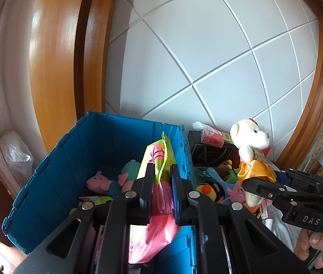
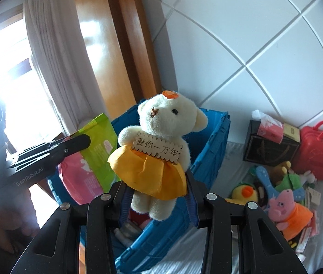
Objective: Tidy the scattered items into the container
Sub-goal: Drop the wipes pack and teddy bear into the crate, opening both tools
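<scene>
My left gripper (image 1: 162, 186) is shut on a pink and green packet (image 1: 159, 159), which hangs over the open blue crate (image 1: 93, 146). A pink pig plush (image 1: 102, 182) and other items lie inside the crate. My right gripper (image 2: 158, 198) is shut on the legs of a white teddy bear (image 2: 161, 125) in a yellow dress with a wooden sign. The bear stays upright in front of the blue crate (image 2: 211, 150). The left wrist view shows the bear (image 1: 250, 137) in the right gripper (image 1: 249, 183), right of the crate. The left gripper (image 2: 82, 141) and the packet (image 2: 93, 159) show at left.
A pile of loose things lies right of the crate: a red toy suitcase (image 2: 319, 150), a black box (image 2: 268, 146), a pig in orange (image 2: 287, 207), a yellow duck (image 2: 243, 191). A wooden door frame (image 1: 54, 68) and a curtain (image 2: 47, 57) stand behind. A hand (image 1: 316, 244) holds the right gripper.
</scene>
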### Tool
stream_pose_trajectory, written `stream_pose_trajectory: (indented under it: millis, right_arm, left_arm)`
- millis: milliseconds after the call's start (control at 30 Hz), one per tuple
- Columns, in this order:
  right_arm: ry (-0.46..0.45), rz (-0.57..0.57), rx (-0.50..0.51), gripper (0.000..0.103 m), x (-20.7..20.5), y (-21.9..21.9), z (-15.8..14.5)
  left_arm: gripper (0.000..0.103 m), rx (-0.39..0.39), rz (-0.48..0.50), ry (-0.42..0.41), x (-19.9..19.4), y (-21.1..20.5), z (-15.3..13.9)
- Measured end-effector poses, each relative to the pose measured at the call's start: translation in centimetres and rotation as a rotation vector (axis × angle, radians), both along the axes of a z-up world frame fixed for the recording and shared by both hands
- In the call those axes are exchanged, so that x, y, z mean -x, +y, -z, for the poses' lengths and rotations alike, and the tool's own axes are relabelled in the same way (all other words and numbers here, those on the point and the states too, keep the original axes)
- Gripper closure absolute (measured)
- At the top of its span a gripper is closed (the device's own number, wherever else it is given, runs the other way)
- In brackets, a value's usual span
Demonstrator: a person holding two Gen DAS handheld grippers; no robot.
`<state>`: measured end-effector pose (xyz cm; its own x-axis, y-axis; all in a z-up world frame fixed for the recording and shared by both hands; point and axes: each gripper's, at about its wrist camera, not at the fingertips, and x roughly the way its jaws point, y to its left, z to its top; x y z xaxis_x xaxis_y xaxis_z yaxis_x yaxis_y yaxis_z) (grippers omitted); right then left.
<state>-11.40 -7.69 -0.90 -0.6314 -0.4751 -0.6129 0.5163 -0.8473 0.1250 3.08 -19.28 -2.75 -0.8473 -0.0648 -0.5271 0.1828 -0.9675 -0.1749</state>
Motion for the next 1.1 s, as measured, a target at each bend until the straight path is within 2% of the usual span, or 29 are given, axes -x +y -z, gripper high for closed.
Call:
stream_pose_trajectory:
  millis: [533,867,967,1000,1033,1067,1100]
  right_arm:
    - [-0.017,-0.103,-0.02,0.064,1.2,-7.3,0.3]
    - [-0.028,-0.148,-0.04,0.063,1.7,-10.1,0.8]
    - [-0.028,-0.144,-0.037,0.059,1.7,-10.2,0.9]
    - [-0.028,-0.144,-0.037,0.052,1.8,-10.2,0.8]
    - [-0.025,-0.141,-0.038,0.04,1.8,-10.2,0.8]
    - [-0.024,-0.134,-0.033,0.031,1.8,-10.0,0.8]
    - [-0.022,-0.121,-0.027,0.005,1.8,-9.8,0.7]
  left_arm:
    - [0.09,-0.035,-0.085,-0.016,-0.6,-6.1,1.3]
    - [0.09,-0.046,-0.127,-0.022,-1.2,-8.5,1.9]
    - [0.089,-0.064,-0.132,-0.021,-1.3,-9.1,2.0]
    - [0.089,-0.079,-0.133,-0.023,-1.3,-9.3,2.1]
    - [0.083,-0.089,-0.14,-0.027,-1.3,-9.4,2.1]
    - [0.056,-0.09,-0.151,-0.037,-1.2,-9.5,2.1]
    - [0.03,-0.079,-0.174,-0.05,-1.2,-9.4,2.1]
